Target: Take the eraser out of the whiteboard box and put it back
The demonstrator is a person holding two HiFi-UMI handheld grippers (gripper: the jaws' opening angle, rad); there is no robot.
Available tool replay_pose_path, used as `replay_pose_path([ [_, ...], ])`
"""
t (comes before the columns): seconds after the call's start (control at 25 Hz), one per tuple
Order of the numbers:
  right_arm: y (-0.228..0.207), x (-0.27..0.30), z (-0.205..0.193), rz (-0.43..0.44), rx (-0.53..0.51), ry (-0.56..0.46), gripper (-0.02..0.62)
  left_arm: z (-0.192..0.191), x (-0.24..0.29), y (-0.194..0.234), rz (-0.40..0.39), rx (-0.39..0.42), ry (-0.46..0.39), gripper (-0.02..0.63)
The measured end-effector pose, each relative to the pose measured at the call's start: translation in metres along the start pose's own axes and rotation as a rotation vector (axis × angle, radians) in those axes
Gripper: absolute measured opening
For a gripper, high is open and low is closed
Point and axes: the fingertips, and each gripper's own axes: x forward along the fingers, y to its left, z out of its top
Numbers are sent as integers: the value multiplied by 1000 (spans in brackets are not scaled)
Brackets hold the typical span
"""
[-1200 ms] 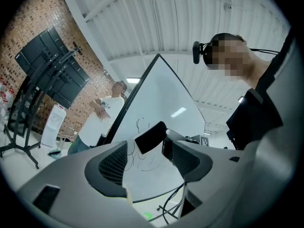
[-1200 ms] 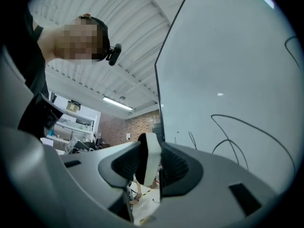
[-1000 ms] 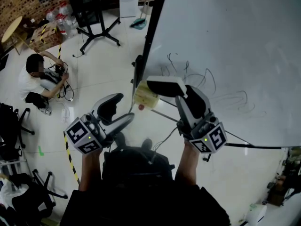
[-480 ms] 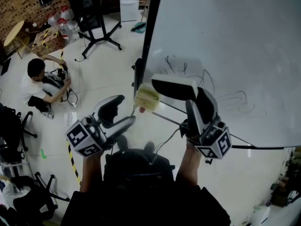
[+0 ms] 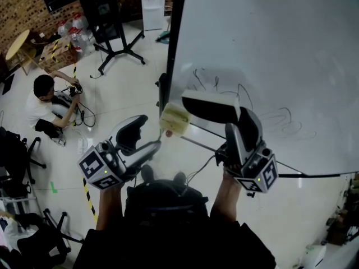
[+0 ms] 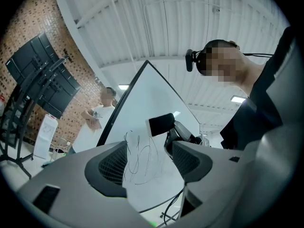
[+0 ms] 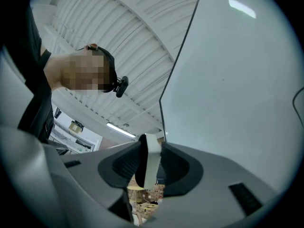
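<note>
Jaws of the right gripper (image 7: 150, 163), partly spread, clamp the eraser (image 5: 208, 106) edge-on, apparently just off the whiteboard (image 5: 269, 43); the left gripper (image 6: 149, 161) stands open, holding nothing.

A glossy white floor (image 5: 123, 88) spreads beneath me. On my left a person in a white shirt (image 5: 40, 100) crouches on it over tangled black cables (image 5: 84, 114). Beyond them stand a black wheeled display stand (image 5: 115, 38) and a white water dispenser (image 5: 152, 4), near a red brick wall (image 5: 22, 7). Yellow-and-black tape (image 5: 87, 192) crosses the floor beside a black office chair (image 5: 17, 150). On my right rises a large whiteboard (image 5: 280, 43) bearing thin black scribbles (image 5: 224, 91).
</note>
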Motion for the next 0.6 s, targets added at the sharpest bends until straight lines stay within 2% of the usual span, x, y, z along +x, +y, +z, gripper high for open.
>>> replay_pose_path([
  [0.36, 1, -6, 7, -5, -9, -18, 152, 10, -2, -9, -17, 62, -46, 293],
  [0.6, -3, -9, 5, -15, -36, -10, 152, 5, -1, -10, -27, 41, -39, 293],
])
